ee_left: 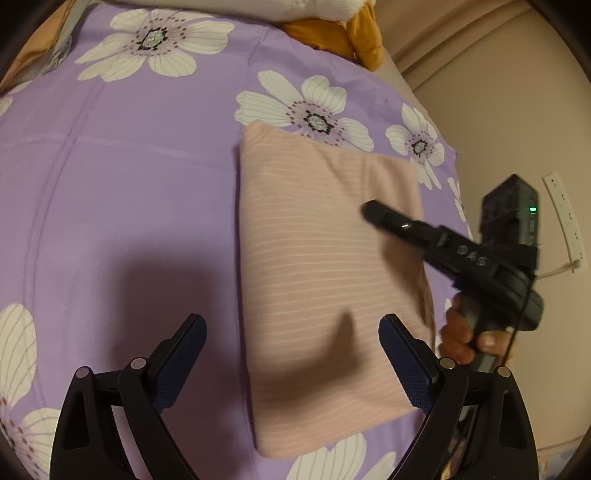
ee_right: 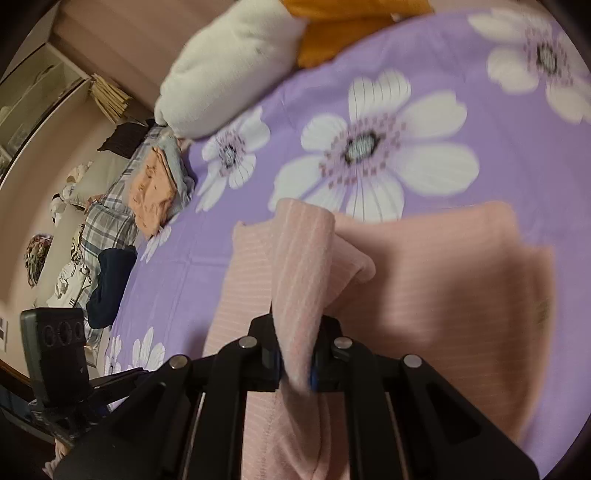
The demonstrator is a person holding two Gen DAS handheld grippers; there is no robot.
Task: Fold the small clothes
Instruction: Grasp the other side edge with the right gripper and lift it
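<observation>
A pink striped garment lies folded in a rough rectangle on the purple flowered bedsheet. My left gripper is open and empty, hovering above the garment's near left edge. My right gripper comes in from the right over the garment. In the right wrist view my right gripper is shut on a fold of the pink garment, lifting that edge above the rest of the cloth.
A white plush pillow and a mustard cloth lie at the head of the bed. Other clothes, among them an orange piece and a dark blue one, are piled at the bed's left side. A wall is on the right.
</observation>
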